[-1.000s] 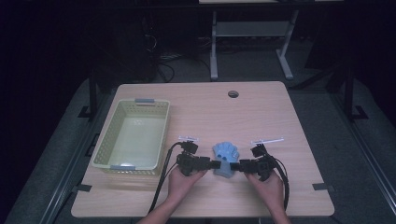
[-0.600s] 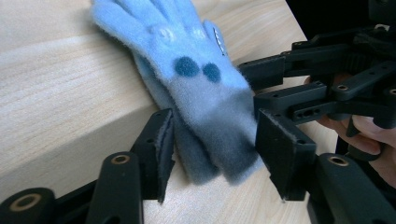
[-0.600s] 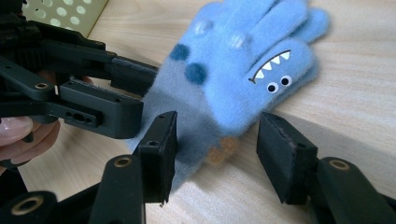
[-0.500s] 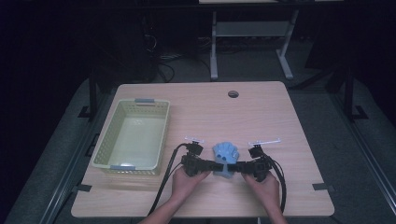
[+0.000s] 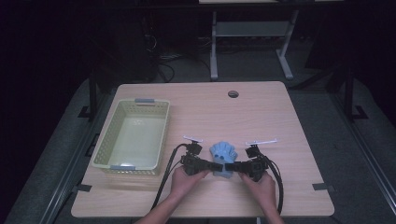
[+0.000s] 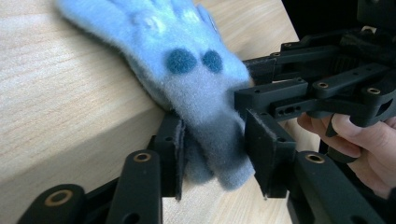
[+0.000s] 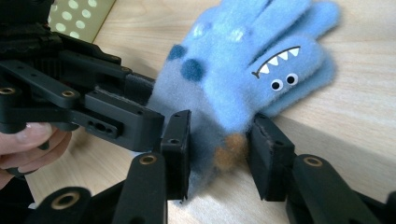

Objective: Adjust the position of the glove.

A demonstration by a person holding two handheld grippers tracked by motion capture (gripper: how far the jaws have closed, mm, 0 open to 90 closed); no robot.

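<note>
A fuzzy blue glove (image 5: 223,153) with a toothy monster face (image 7: 275,70) lies flat on the wooden table (image 5: 280,121), near its front edge. My left gripper (image 5: 215,166) comes at the cuff from the left, my right gripper (image 5: 232,167) from the right, nose to nose. In the left gripper view the jaws (image 6: 215,154) have just been closing and their pads press the cuff of the glove (image 6: 187,74). In the right gripper view the right gripper (image 7: 219,140) has likewise just been closing and squeezes the cuff of the glove (image 7: 247,60). A hand holds each gripper.
A pale green plastic basket (image 5: 105,140) stands empty at the left of the table. A round cable hole (image 5: 233,94) sits near the far edge. Black cables trail from both grippers toward the front edge. A table frame stands on the dark floor behind.
Both pairs of jaws have drawn in around the glove's cuff. The hands have stayed almost where they were and the glove has not shifted.
</note>
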